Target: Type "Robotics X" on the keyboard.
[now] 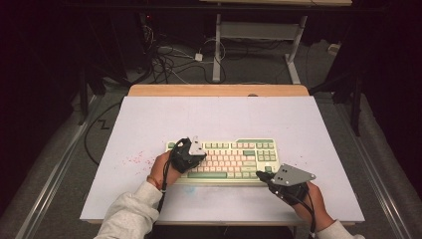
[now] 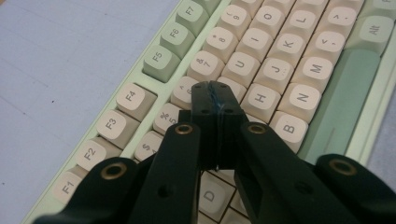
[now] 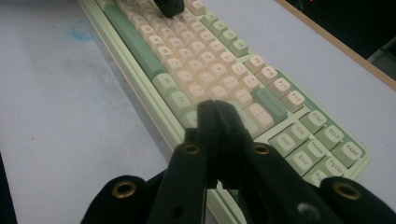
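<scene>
Two grippers over one keyboard right now, and from where I'm sitting both are pinched fully together with nothing caught between the jaws.

From the high view, the keyboard sits lower centre of the frame on the white tabletop, green frame, cream keys. My left gripper is over the keyboard's left end, with the left hand coming up from the bottom left, sleeve angled toward the middle and the wrist cocked so the gripper points up and right in the frame. The right gripper is at the keyboard's lower right corner, tips at the bottom key row, with the right hand reaching in from the bottom right and the gripper pointing left.

In the left gripper view the closed tips sit mid frame just above the cream keys, around the 6/Y/G patch, tilted down at them. Can't tell if they're actually touching a key.

In the right gripper view the closed tips are low centre, right over the front row near the keyboard's near edge. Contact there is also hard to call.
</scene>
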A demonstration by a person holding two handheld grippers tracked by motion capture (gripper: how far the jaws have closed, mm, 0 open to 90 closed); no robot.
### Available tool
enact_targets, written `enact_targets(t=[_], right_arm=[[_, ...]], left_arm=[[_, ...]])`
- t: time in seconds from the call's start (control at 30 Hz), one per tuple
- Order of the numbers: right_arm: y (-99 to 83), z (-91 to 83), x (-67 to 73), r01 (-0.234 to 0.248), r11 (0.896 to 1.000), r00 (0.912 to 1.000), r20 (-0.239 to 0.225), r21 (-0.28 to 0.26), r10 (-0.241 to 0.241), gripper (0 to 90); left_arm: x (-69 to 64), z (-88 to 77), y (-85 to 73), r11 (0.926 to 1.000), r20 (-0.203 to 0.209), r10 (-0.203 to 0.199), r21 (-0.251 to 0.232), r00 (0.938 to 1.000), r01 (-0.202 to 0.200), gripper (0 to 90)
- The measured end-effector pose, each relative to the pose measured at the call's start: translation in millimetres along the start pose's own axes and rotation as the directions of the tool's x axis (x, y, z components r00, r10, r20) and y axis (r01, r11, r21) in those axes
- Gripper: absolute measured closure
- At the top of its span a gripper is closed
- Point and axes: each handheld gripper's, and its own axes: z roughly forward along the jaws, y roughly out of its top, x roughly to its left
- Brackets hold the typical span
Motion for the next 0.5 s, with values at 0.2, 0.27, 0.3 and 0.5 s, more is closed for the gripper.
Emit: enact_targets(t=[0.2,0.27,0.3,0.5], right_arm=[[-0.1,0.5,0.1,0.004,1.000,1.0000,-0.003,0.004,-0.004,90.0],[-0.2,0.6,0.5,0.003,1.000,1.0000,-0.005,0.005,-0.003,90.0],[-0.1,0.6,0.7,0.005,1.000,1.0000,-0.004,0.006,-0.005,90.0],[0.3,-0.2,0.0,0.000,1.000,1.0000,-0.002,0.001,0.000,90.0]], left_arm=[[-0.4,2.8,0.9,0.9997,0.008,0.003,0.025,1.0000,-0.004,87.8],[-1.6,2.7,2.4,0.9994,0.005,0.013,0.032,0.9999,-0.014,87.8],[-1.8,2.6,2.4,0.9996,0.005,0.012,0.027,0.9999,-0.012,87.7],[0.5,-3.1,1.8,1.0000,-0.006,0.003,-0.003,1.0000,-0.003,87.7]])
